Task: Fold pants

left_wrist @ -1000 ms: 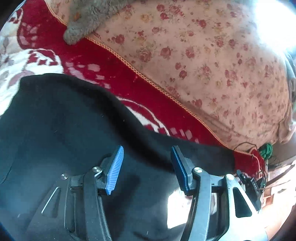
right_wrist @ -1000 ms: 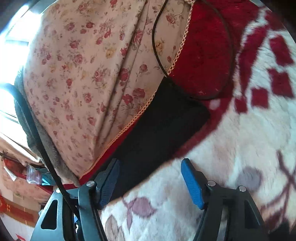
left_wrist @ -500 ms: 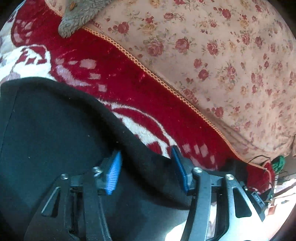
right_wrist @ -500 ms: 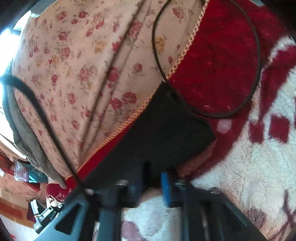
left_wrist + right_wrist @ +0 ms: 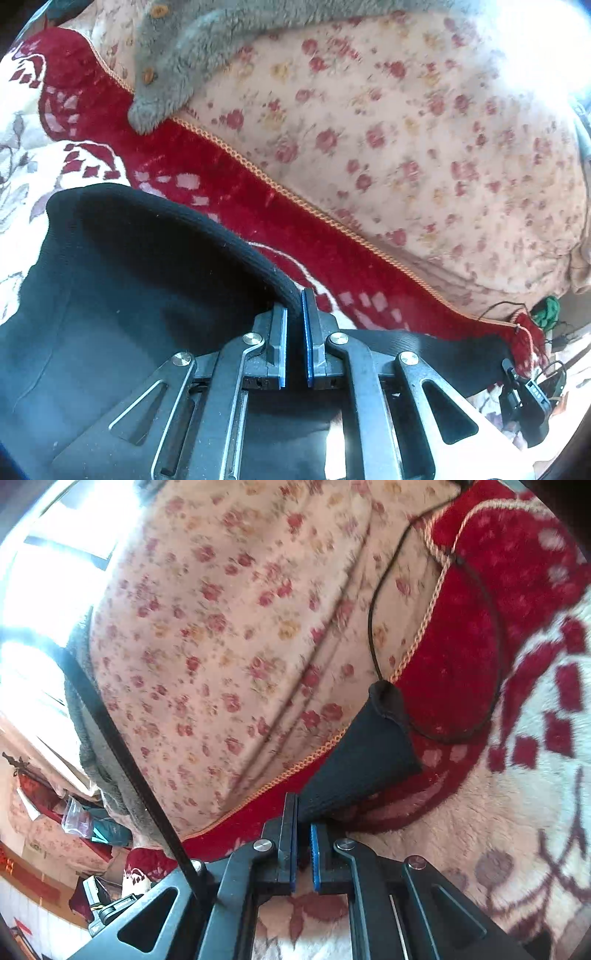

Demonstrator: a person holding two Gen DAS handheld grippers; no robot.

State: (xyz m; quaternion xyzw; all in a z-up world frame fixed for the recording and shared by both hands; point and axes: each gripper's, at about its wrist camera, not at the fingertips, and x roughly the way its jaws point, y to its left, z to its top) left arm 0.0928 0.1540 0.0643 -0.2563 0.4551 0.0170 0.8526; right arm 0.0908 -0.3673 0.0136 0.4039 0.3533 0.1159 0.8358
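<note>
The black pants (image 5: 122, 295) lie on a red and cream patterned blanket (image 5: 229, 177). My left gripper (image 5: 295, 310) is shut on the ribbed waistband edge of the pants and lifts it into a raised fold. In the right wrist view, the narrow black leg end of the pants (image 5: 365, 753) runs up from my right gripper (image 5: 303, 816), which is shut on it just above the blanket (image 5: 517, 812).
A floral quilt (image 5: 406, 140) lies bunched along the far edge of the blanket, with a grey fleece garment (image 5: 177, 74) on it. A thin black cable (image 5: 491, 635) loops over the blanket near the leg end. Clutter and wires (image 5: 532, 391) sit beyond the bed's edge.
Both grippers were open a second ago and have shut on the pants: the left on the waistband edge, the right on the leg end. Both edges now lift off the blanket.
</note>
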